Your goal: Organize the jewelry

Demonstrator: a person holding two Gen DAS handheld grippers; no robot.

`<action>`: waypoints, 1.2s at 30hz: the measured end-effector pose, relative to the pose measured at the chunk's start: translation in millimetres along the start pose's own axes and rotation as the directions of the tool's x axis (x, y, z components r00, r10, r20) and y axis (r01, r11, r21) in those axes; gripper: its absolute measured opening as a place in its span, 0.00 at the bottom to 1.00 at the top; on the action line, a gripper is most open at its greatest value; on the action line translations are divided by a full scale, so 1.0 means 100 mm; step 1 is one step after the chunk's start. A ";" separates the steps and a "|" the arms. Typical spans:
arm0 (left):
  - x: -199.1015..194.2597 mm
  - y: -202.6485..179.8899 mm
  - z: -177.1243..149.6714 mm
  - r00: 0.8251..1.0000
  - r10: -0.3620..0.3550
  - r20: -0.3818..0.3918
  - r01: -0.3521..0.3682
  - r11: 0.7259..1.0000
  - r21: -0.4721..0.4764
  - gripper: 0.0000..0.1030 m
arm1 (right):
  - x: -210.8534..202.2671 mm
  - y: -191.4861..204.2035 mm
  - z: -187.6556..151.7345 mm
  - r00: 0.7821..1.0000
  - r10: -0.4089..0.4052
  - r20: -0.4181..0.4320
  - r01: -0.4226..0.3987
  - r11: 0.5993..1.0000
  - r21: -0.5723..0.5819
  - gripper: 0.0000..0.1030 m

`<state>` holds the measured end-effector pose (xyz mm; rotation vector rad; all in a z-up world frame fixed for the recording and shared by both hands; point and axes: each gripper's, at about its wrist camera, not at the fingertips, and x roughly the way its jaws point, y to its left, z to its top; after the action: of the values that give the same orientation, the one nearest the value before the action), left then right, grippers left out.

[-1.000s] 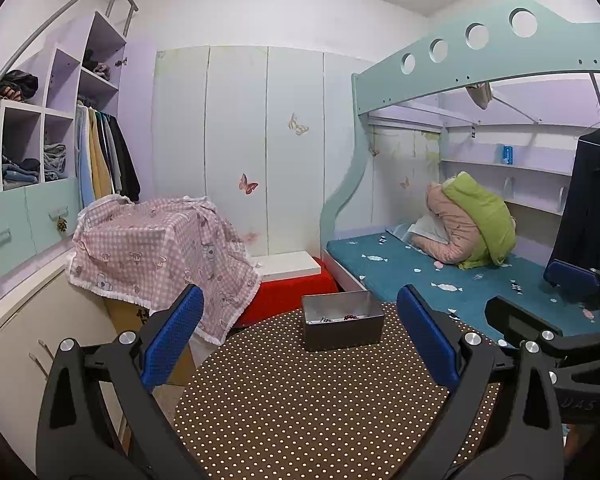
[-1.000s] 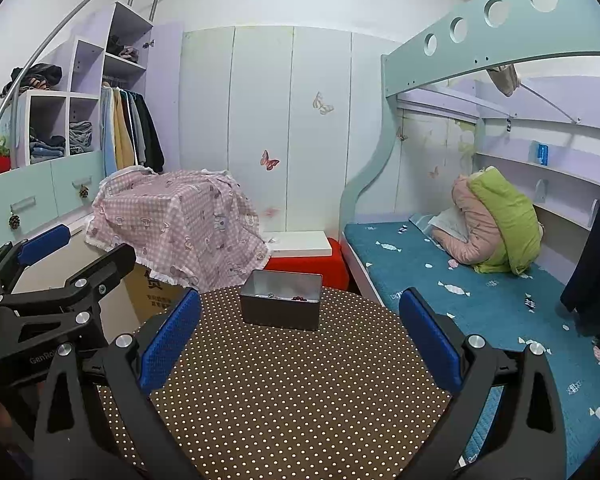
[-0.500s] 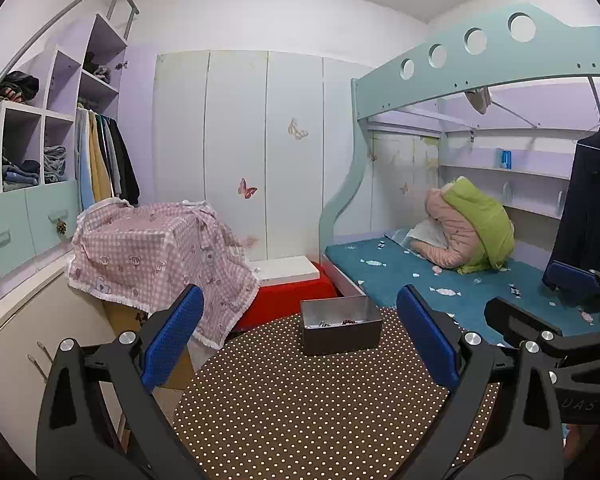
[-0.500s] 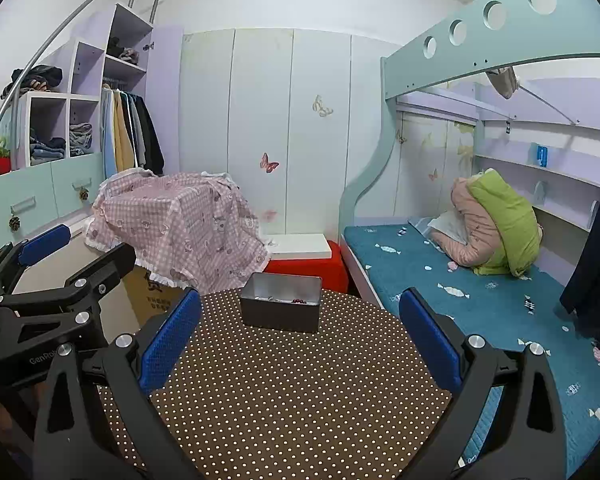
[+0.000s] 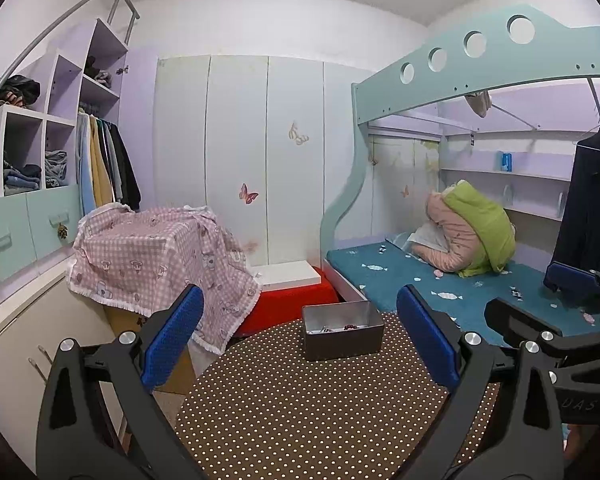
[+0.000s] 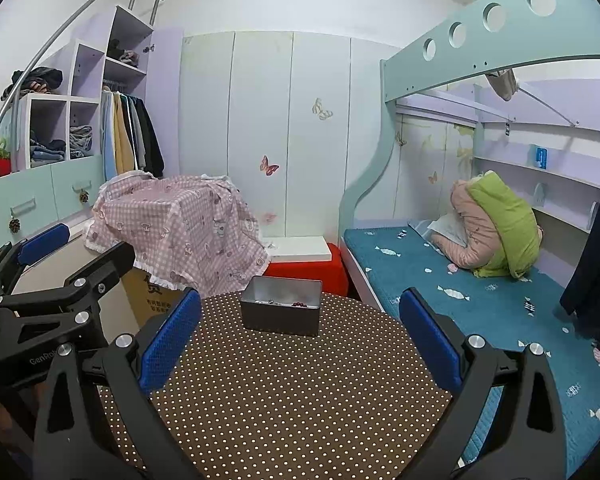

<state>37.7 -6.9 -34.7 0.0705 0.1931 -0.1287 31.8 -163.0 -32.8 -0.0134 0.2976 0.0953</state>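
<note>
Both hand-held grippers hover over the polka-dot desk, a grey tin at its far edge.

The left hand-held gripper [image 5: 300, 352] has its blue-padded fingers [image 5: 172, 336] spread wide apart and grips nothing; the right hand-held gripper [image 6: 300, 348] is likewise spread wide and bare. The round desk [image 6: 300, 392] wears a brown cloth with white dots. The open grey tin [image 6: 281, 306] sits at the far edge of the desk, and small jewelry [image 6: 288, 303], partly dark red beads, lies inside it, too small to make out further. Beyond the far edge stand a red box [image 6: 306, 272] and a pink checked cloth [image 6: 180, 224] draped over a carton; a blue bed [image 6: 460, 288] lies past the desk's right edge.
</note>
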 end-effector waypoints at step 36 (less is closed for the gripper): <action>0.05 0.04 -0.01 1.000 0.001 -0.008 -0.001 1.000 0.004 0.94 | 0.06 0.03 -0.01 1.000 0.004 -0.018 -0.004 1.000 0.006 0.93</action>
<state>42.8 -3.1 -35.9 0.0750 0.2003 -0.1277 36.6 -159.2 -35.1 -0.0076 0.3161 0.0982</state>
